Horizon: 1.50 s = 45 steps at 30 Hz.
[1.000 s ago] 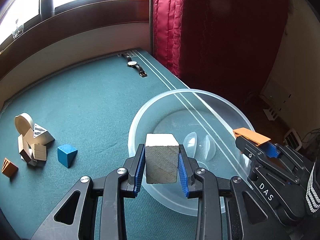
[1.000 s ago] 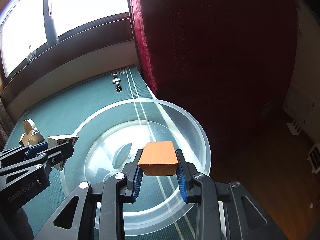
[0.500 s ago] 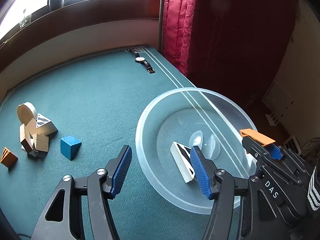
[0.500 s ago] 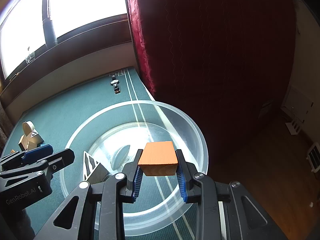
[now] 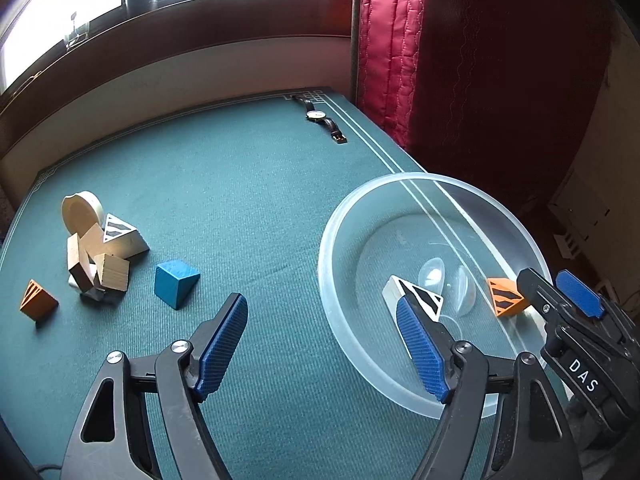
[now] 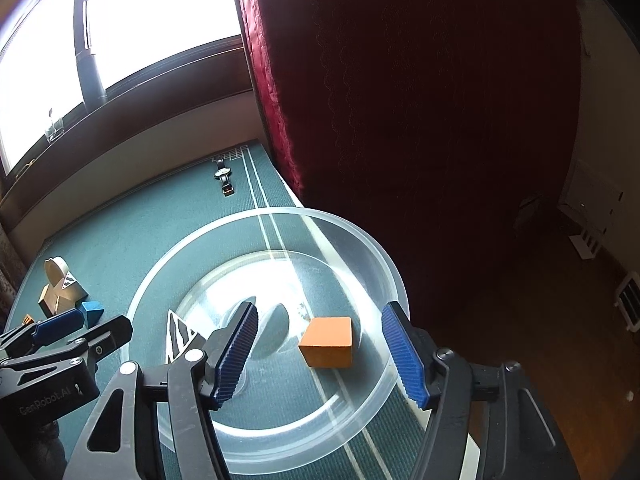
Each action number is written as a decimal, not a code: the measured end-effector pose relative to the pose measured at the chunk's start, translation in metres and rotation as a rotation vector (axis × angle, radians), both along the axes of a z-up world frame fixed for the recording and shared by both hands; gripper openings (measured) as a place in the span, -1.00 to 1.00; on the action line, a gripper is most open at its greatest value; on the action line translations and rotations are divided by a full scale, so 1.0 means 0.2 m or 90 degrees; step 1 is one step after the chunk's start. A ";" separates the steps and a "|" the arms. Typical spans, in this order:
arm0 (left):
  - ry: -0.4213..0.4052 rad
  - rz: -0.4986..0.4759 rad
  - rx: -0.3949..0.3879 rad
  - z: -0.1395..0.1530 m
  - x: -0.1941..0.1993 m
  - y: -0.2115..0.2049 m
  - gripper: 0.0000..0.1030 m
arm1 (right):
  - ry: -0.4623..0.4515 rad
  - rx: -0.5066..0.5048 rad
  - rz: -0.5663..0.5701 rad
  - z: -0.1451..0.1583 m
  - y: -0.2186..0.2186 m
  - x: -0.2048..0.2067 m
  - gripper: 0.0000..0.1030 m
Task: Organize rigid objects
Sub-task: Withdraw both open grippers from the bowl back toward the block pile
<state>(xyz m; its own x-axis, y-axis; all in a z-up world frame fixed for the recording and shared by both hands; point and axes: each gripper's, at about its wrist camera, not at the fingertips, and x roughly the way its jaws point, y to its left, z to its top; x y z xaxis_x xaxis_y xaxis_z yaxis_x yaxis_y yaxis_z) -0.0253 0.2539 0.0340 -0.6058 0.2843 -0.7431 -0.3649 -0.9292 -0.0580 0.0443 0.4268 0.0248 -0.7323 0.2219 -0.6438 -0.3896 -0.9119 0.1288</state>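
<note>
On a green-covered desk [image 5: 248, 184] beside a red curtain [image 5: 400, 60], 2 blocks, white [image 5: 412, 294] and orange [image 6: 327, 342], lie in the clear bowl [image 5: 332, 220] at the right edge. Both the left hand-held gripper [image 5: 324, 344] and right hand-held gripper [image 6: 322, 354] gape wide, empty. Some 7 blocks [image 5: 100, 256] wait near the left edge.

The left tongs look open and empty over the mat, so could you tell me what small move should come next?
Probably swing the left tongs leftward toward the blue block. It lies apart from the pile, nearest the tongs, while two blocks already lie in the clear bowl.
</note>
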 end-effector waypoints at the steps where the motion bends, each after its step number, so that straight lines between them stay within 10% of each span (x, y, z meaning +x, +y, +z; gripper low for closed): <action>1: 0.000 0.004 -0.001 0.00 0.00 -0.01 0.51 | -0.001 0.000 0.001 0.00 0.00 0.00 0.32; 45: 0.001 0.162 -0.030 -0.10 -0.08 -0.58 0.51 | -0.023 0.025 0.073 0.03 -0.39 -0.14 0.66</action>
